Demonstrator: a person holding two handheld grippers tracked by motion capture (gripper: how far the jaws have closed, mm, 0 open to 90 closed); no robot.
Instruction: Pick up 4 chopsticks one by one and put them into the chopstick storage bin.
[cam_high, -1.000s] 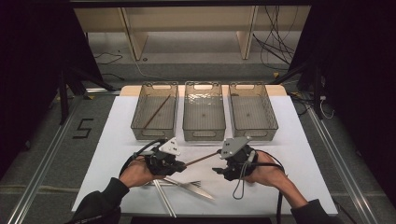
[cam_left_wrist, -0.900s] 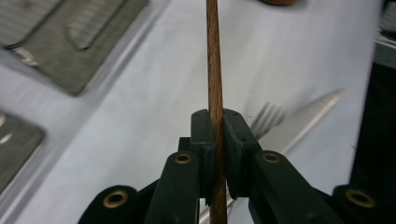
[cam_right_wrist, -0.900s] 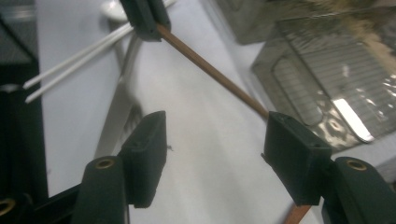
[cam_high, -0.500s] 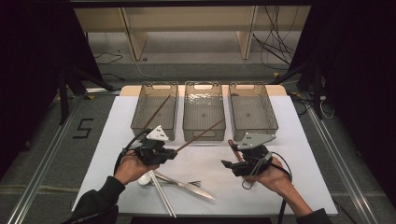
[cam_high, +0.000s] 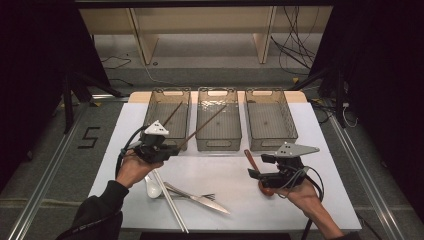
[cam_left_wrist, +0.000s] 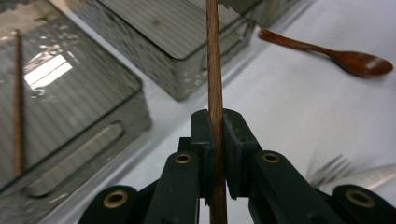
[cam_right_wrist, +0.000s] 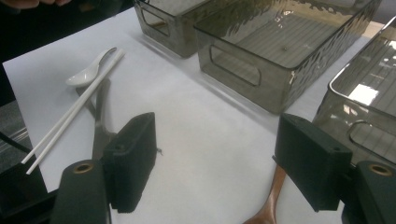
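Nearest the person, the loose cutlery is lying on the white bench (cam_high: 320, 200): a pair of white chopsticks (cam_high: 170, 200), a white spoon (cam_high: 152, 187), and a knife (cam_high: 200, 200) with a fork (cam_high: 202, 196) beside it.

Just beyond, the left hand-held gripper (cam_left_wrist: 217, 140) is pinching a brown wooden chopstick (cam_high: 202, 128) near its lower end, jaws closed narrow on the shaft. The stick is slanting up and away, its far tip hanging over the middle bin (cam_high: 218, 125). It is looking light, stiff and smooth, so held this far down it is likely to pivot or slip; a grip nearer the middle would probably steady it.

To the right, the right hand-held gripper (cam_high: 261, 166) is standing wide with nothing between the jaws, which have just been opening. The brown wooden spoon (cam_right_wrist: 268, 205) is lying on the bench under it, bowl toward the person.

Farther off, the left bin (cam_high: 167, 117) is holding a matching brown chopstick (cam_high: 172, 114), and the right bin (cam_high: 270, 117) is looking bare.
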